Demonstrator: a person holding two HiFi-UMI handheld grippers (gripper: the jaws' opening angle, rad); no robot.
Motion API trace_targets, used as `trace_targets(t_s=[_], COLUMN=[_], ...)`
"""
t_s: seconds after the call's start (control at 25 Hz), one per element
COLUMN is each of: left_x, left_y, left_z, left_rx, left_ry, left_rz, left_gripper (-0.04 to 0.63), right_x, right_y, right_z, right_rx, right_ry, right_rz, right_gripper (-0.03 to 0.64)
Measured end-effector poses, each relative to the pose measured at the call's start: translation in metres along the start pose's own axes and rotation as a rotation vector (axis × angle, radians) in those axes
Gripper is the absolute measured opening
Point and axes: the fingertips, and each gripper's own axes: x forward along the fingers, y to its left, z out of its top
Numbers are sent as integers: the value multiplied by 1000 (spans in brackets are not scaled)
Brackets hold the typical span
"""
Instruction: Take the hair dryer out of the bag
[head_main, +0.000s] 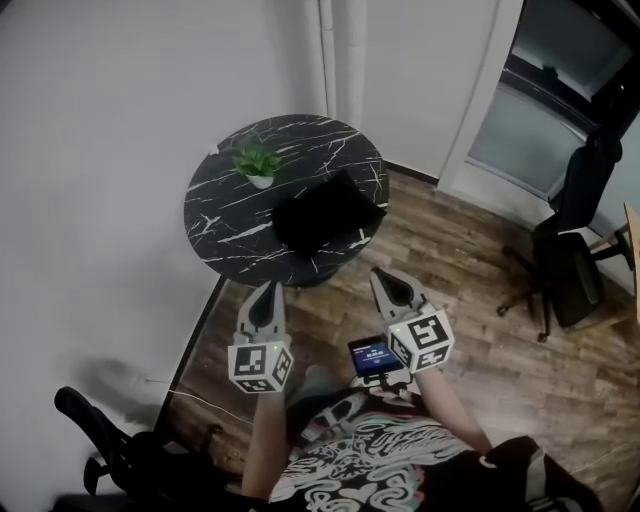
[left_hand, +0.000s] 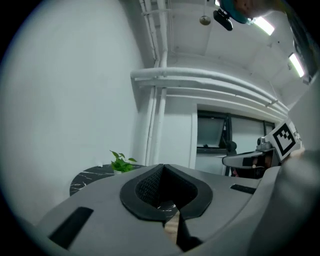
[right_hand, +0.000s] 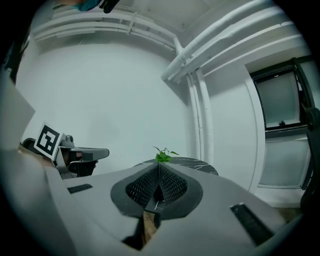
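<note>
Both grippers are held in front of your body, well short of the bench (head_main: 225, 228). The left gripper (head_main: 268, 292) has its jaws pressed together with nothing between them. The right gripper (head_main: 383, 280) is in the same condition.

**Location of the work item.** The hair dryer is not visible in any view. The black bag (head_main: 325, 212) lies on the round, marble-patterned bench beside a small potted plant (head_main: 257, 163). The dryer is presumably inside the bag.

**Handling, judged from the outline.**
- The bag looks soft and limp, so expect it to slump and drag along when pulled. Pin or lift its edge with one gripper.
- Treat the dryer as a rigid plastic body of moderate weight, smooth and liable to slip between the jaws.
- Take hold at the handle or the narrowest part of the barrel, not the cord.
- Where the bag's opening lies cannot be determined from here.

**Markings.** No brand or label can be read on the bag. The small lit screen (head_main: 373, 356) near the right gripper shows content too small to read.
</note>
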Motion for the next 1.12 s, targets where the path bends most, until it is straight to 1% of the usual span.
trace_targets(t_s=[0.08,0.16,0.32,0.48,0.68,0.92,1.04,1.12], left_x=[0,3,12,28,56,109,143,163], left_y=[0,0,2,3,16,41,67,86], left_z=[0,-3,-12,-16,-19,-27,-26,-24], left_rx=[-24,-28,-4,33,33,40,69,77], left_ry=[-4,4,41,68,67,79,93,98], left_rz=[-8,0,22,20,27,14,-1,-11], left_gripper=[14,14,14,14,14,14,14,14], right_x=[0,1,3,13,35,86,128,156], right_y=[-5,-10,-20,-35,-54,-87,-98,-102], right_z=[-2,-5,-13,-17,-18,-24,-18,-15], right_rx=[7,15,27,47,19,34,30,27], right_ry=[2,5,19,26,35,72,75,94], right_rz=[-4,-4,-2,-16,-47,-89,-116,-117], right_gripper=[18,18,18,18,18,18,18,18])
